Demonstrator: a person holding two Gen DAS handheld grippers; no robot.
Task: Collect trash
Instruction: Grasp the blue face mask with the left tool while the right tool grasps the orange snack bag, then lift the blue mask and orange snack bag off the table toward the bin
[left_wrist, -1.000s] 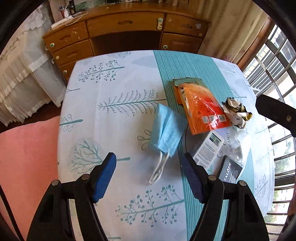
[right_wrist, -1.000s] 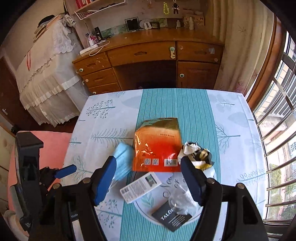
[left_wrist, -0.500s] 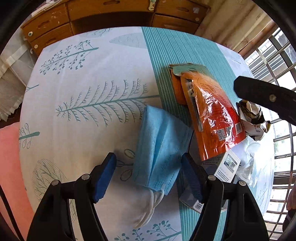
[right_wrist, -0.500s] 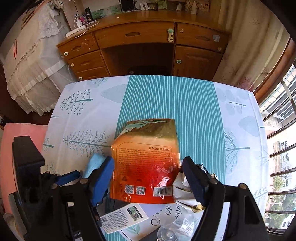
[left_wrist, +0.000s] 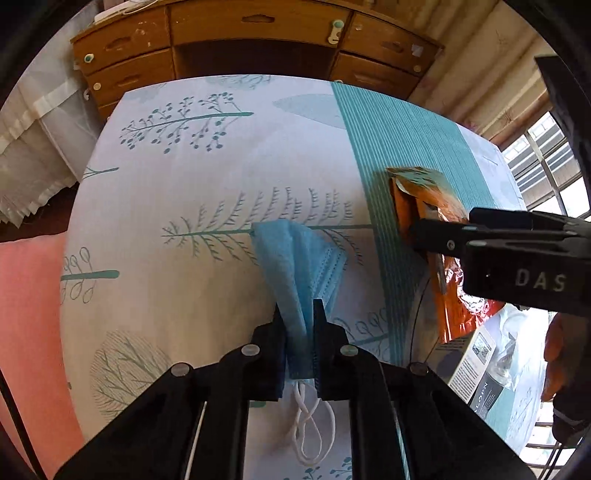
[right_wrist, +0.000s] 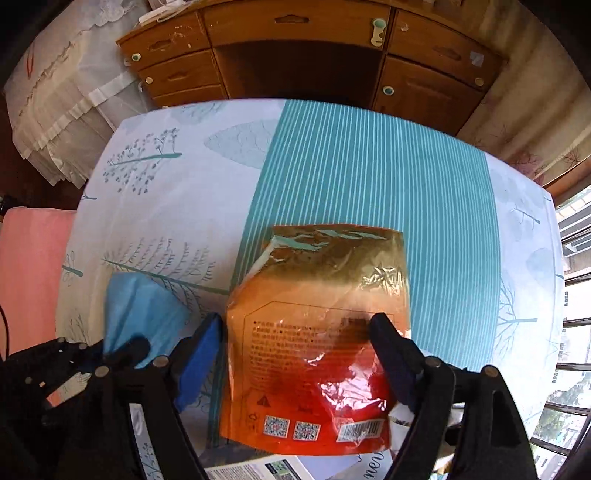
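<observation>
**Mask pinched, orange pouch next**

So our left gripper is clamped tight on the blue face mask, low in the middle of the left wrist view. The fabric bunches into a fan above the pads and the white ear loops dangle below, so we've grabbed it near its loop end, probably because that's the easy way to lift something this floppy off the tablecloth.

Our right gripper is spread wide, jaws opening further, with the orange snack pouch sitting between the fingers in the lower middle of its view. Nothing is pressing on it yet as far as we can tell. Straddling the pouch across its width looks like the plan, since it's flat and crinkly.

A white printed box and some clear plastic wrap wait at the lower right of the left view.

Compared with a second ago: the left jaws were wide apart over the flat mask and have now snapped shut on it, and the right gripper has dropped much closer to the pouch.
</observation>
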